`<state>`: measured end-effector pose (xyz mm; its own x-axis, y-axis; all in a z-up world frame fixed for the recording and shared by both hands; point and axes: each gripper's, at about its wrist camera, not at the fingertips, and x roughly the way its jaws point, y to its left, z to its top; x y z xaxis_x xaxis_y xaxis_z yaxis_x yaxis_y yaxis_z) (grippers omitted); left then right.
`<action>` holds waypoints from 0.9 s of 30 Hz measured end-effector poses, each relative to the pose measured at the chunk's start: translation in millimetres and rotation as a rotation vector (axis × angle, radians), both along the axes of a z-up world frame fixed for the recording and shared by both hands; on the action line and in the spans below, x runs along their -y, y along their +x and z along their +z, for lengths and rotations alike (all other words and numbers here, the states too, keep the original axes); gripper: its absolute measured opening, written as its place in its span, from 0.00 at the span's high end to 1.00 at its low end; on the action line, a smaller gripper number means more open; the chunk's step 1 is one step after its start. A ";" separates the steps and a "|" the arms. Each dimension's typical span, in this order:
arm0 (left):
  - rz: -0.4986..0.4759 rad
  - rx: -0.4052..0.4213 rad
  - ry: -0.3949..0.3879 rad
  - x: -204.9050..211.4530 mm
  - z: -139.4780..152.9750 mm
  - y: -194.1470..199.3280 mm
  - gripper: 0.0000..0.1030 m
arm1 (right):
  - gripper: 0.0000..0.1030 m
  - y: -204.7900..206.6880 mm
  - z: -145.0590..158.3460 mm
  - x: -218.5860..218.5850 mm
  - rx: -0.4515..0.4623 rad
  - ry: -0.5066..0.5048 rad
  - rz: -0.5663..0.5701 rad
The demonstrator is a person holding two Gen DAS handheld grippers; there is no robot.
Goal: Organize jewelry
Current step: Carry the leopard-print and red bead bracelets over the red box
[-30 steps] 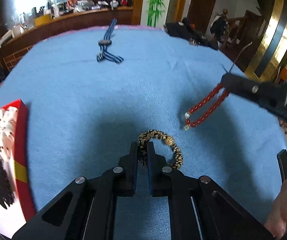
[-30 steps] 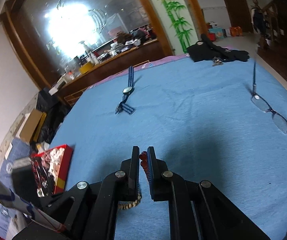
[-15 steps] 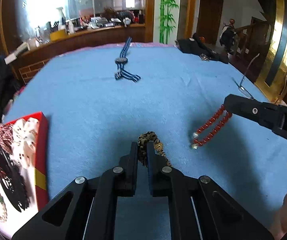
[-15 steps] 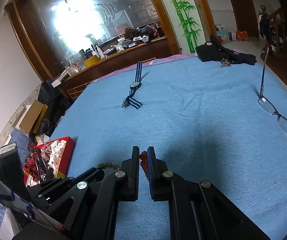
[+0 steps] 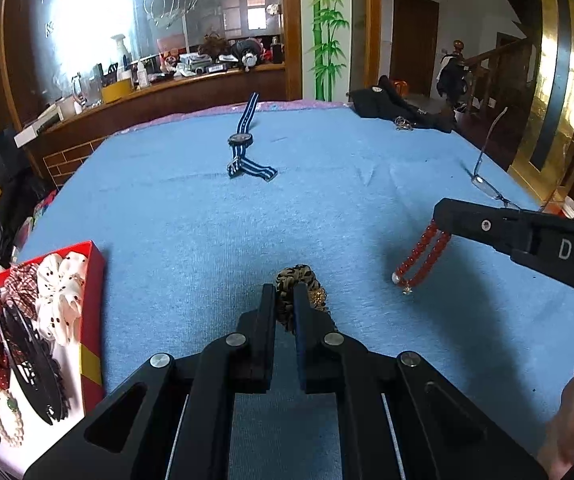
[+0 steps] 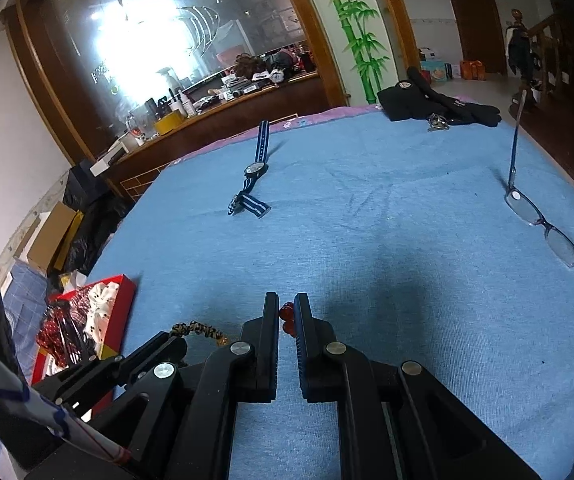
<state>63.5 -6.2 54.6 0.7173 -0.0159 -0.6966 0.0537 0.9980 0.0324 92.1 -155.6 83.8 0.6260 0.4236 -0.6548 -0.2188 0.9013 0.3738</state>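
Wood-framed mirror (image 5: pixel 159 32) with glare, cluttered wooden counter (image 5: pixel 175 88), bamboo mural (image 5: pixel 327 28) on white wall, dark door (image 5: pixel 413 44) — stair rail (image 5: pixel 499 64) right.

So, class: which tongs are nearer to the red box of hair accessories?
Left. The left tongs, gripping a leopard-print bracelet, hang beside the red box; the right tongs, holding red beads, are farther off.

Both wrist cameras sit low, close over the blue cloth (image 5: pixel 191 232), angled downward toward the striped watch (image 5: pixel 243 148) (image 6: pixel 254 172); left camera nearer the red box (image 5: pixel 91 280).
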 end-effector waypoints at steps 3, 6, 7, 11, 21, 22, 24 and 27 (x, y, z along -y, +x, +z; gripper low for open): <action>-0.015 0.014 -0.001 2.8 8.0 -9.4 0.93 | 0.92 -12.0 2.4 2.9 -0.002 0.014 -0.011; -0.029 0.037 0.011 5.9 15.9 -23.6 0.93 | 0.92 -25.5 3.1 4.6 -0.003 0.021 -0.018; -0.032 0.042 0.013 6.2 17.7 -26.8 0.93 | 0.92 -30.2 3.2 5.5 -0.004 0.026 -0.022; -0.033 0.070 0.024 3.7 26.2 -47.1 0.92 | 0.92 -44.8 5.9 6.2 -0.009 0.034 -0.026; 0.013 0.135 0.021 -35.7 47.4 -96.6 0.92 | 0.92 -82.4 35.9 -31.5 0.049 0.010 0.045; 0.021 0.140 0.018 -41.1 48.9 -100.8 0.92 | 0.92 -86.0 38.7 -39.7 0.055 0.006 0.060; 0.047 0.153 0.011 -57.1 53.5 -110.3 0.92 | 0.92 -91.2 41.9 -56.2 0.058 0.002 0.093; 0.086 0.164 -0.001 -81.0 57.7 -120.5 0.92 | 0.92 -100.0 45.6 -86.7 0.065 -0.016 0.150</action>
